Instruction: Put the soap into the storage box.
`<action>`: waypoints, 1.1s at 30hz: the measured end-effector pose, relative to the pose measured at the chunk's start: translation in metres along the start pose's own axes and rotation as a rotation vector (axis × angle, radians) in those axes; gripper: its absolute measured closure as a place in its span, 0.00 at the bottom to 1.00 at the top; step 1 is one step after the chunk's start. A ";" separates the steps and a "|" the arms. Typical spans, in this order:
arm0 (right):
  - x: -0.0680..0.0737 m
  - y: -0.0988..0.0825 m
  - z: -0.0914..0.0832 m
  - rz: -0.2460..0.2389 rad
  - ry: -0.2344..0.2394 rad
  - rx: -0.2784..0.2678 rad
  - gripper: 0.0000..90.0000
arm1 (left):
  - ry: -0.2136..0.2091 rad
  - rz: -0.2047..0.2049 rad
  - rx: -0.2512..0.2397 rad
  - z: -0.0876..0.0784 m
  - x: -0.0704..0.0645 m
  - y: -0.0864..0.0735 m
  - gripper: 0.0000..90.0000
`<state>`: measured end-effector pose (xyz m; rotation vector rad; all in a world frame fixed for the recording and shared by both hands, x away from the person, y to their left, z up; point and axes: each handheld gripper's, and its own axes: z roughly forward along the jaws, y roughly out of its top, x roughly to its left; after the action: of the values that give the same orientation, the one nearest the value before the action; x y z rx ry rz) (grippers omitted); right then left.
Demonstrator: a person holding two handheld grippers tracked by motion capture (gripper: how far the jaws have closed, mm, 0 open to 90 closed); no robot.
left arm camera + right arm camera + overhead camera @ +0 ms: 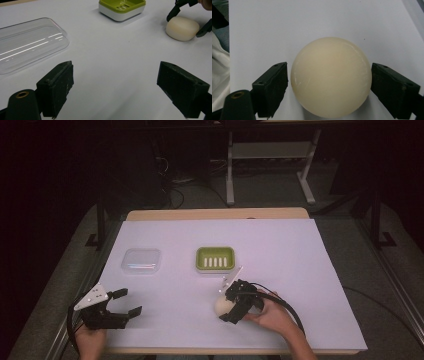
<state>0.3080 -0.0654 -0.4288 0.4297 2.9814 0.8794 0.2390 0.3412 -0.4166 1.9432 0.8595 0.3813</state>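
The right gripper (229, 306) is low over the white sheet (300, 270), near the front of the table. Its two black jaws are spread apart, and the soap (223, 306) sits right between them. In the right gripper view the soap (331, 76) is round, smooth and cream in color. One jaw is just beside each side of it, with a thin gap at the left jaw; I cannot tell if the right jaw is touching. The soap lies flat on the sheet, not lifted. A hand (272, 317) holds this gripper from behind, and a black cable loops around it. Just past the soap, a bit farther up the table, is the green dish (215, 258) with white slots inside. To the left of the dish lies a clear lid (142, 261), flat on the sheet. The left gripper (125, 302) is at the front left corner, well apart from the soap. Its jaws are wide open too, with just bare sheet between them. From the left gripper view the lid (27, 45) is close by, and the dish (121, 8) and soap (182, 28) are farther off.
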 end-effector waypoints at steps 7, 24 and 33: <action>0.000 -0.003 0.005 -0.011 -0.007 -0.008 0.19 | 0.001 -0.007 -0.002 0.000 0.000 0.000 0.15; 0.002 -0.003 0.009 -0.019 -0.024 -0.008 0.25 | -0.004 -0.005 -0.004 0.001 0.000 0.000 0.15; 0.002 -0.003 0.009 -0.024 -0.025 -0.008 0.25 | -0.006 -0.008 -0.006 0.001 0.000 0.000 0.15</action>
<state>0.3060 -0.0625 -0.4377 0.4001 2.9531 0.8770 0.2400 0.3408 -0.4167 1.9340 0.8617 0.3728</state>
